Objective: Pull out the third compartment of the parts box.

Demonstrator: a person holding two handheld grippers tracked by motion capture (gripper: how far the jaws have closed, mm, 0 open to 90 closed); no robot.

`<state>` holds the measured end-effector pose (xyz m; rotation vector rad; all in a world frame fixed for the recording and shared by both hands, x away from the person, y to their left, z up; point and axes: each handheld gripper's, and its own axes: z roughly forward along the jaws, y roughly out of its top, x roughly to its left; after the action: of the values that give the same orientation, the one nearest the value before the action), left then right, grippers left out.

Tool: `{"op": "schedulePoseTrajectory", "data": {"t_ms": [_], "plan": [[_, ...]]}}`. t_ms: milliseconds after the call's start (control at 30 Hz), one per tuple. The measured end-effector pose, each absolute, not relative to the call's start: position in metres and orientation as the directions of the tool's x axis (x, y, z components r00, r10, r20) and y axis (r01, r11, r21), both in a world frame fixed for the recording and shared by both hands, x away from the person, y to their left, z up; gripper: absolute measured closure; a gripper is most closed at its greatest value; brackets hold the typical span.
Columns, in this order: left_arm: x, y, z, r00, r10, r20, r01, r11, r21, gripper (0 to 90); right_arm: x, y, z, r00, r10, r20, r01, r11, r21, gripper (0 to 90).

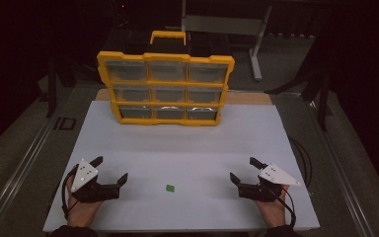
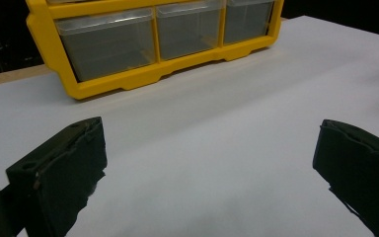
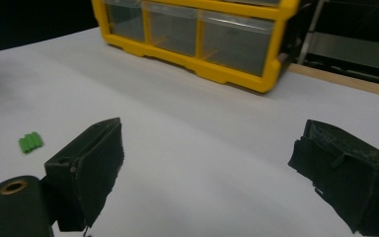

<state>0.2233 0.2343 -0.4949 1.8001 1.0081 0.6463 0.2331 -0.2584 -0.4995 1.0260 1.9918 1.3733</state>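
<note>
Left gripper [image 1: 112, 171]: jaws spread wide, nothing between them, no contact with any object; bare white table [image 2: 217, 148] ahead of it. Right gripper [image 1: 241, 170]: jaws likewise spread wide and empty. Small green block [image 1: 170, 188] lies on the table between the two grippers, well apart from each; in the right gripper view it [image 3: 30, 142] sits just outside the left-hand jaw. Yellow drawer organizer [image 1: 165, 89] stands upright well beyond both grippers.

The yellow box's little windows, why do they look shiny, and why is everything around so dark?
High view: light glares off the yellow box's bottom drawers, and the white table is lit while the room stays black. Both gripper views: the near jaws look soft and blurry.
</note>
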Motion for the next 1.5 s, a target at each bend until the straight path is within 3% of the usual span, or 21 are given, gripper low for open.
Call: {"op": "schedulePoseTrajectory", "data": {"t_ms": [567,667,1067,1200,1500], "plan": [[0.223,0.235,-0.496,0.5,0.866,0.004,0.357,-0.21,0.91,0.4,0.262,-0.195,-0.469,-0.66,0.746,-0.087,0.251,0.329,0.91,11.1],[0.225,0.235,-0.497,0.499,0.867,0.004,0.359,-0.211,0.909,0.4,0.272,-0.189,-0.463,-0.694,0.718,-0.061,0.255,0.324,0.911,10.7],[0.227,0.238,-0.498,0.486,0.874,-0.001,0.365,-0.203,0.909,0.4,0.308,-0.166,-0.443,-0.714,0.696,-0.07,0.229,0.327,0.917,11.2],[0.227,0.238,-0.498,0.488,0.873,-0.002,0.363,-0.2,0.91,0.4,0.32,-0.15,-0.431,-0.714,0.687,-0.134,0.194,0.378,0.905,11.3],[0.227,0.24,-0.498,0.488,0.873,-0.013,0.364,-0.189,0.912,0.4,0.349,-0.129,-0.405,-0.713,0.679,-0.176,0.159,0.401,0.902,13.5]]}}
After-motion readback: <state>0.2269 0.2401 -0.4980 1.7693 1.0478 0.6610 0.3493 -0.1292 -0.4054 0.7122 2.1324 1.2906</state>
